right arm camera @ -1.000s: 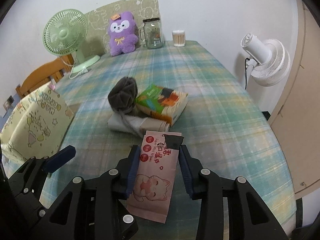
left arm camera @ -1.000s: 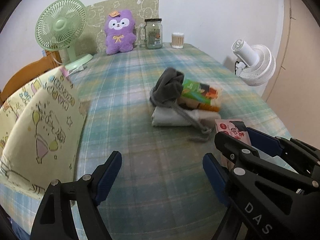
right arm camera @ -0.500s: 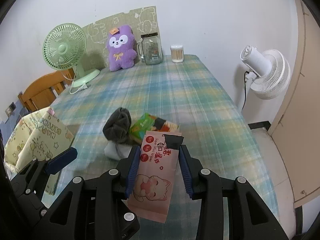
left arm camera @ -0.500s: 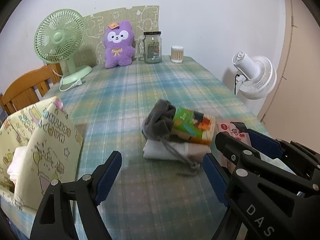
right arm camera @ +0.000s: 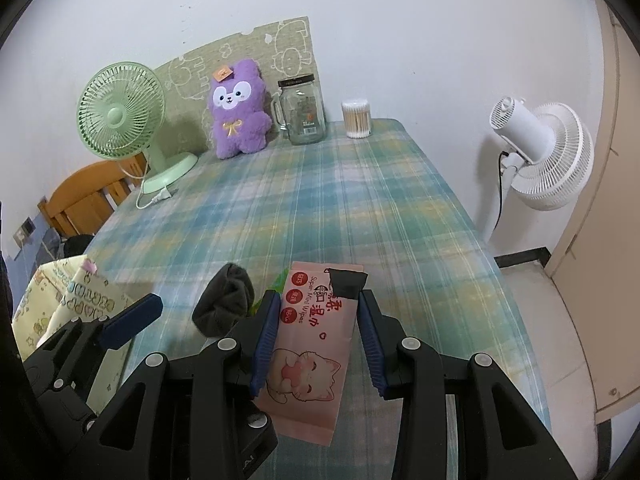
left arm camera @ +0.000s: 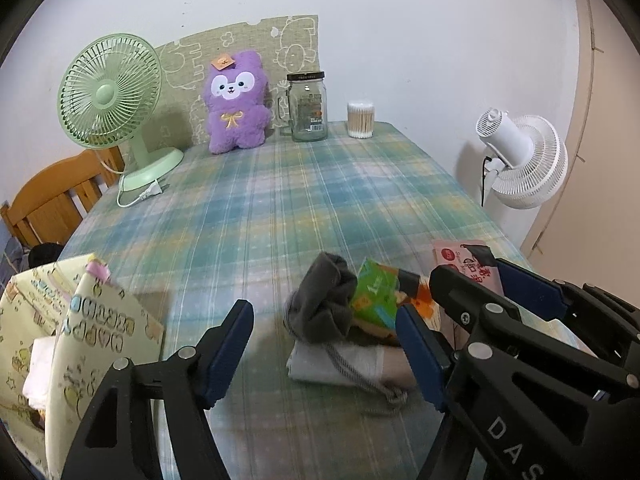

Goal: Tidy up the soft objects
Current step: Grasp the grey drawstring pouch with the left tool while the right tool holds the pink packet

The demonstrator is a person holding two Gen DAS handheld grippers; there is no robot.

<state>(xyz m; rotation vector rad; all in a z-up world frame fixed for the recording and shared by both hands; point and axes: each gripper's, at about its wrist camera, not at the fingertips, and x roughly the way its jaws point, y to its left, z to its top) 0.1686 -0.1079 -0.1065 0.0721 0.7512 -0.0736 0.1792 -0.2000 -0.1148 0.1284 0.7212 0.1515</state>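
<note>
My right gripper [right arm camera: 318, 340] is shut on a pink wipes pack [right arm camera: 312, 344] with a cat print and holds it above the table's near edge; the pack also shows in the left wrist view [left arm camera: 468, 262]. My left gripper [left arm camera: 324, 354] is open and empty, above the near table. Ahead of it lies a pile: a grey drawstring pouch [left arm camera: 324, 306], a green tissue pack [left arm camera: 380, 298] and a folded white cloth [left arm camera: 340, 362]. The pouch also shows in the right wrist view [right arm camera: 226, 304]. A yellow patterned bag [left arm camera: 76, 340] stands open at the near left.
On the plaid tablecloth [left arm camera: 304, 200] at the back stand a green desk fan [left arm camera: 112, 100], a purple plush [left arm camera: 236, 104], a glass jar [left arm camera: 308, 106] and a cotton swab tub [left arm camera: 361, 119]. A white floor fan [left arm camera: 524, 160] is right of the table, a wooden chair [left arm camera: 60, 200] left.
Both grippers have risen and pulled back from the pile, which now sits lower and nearer in both views. The right gripper still holds the wipes pack; the left stays open.
</note>
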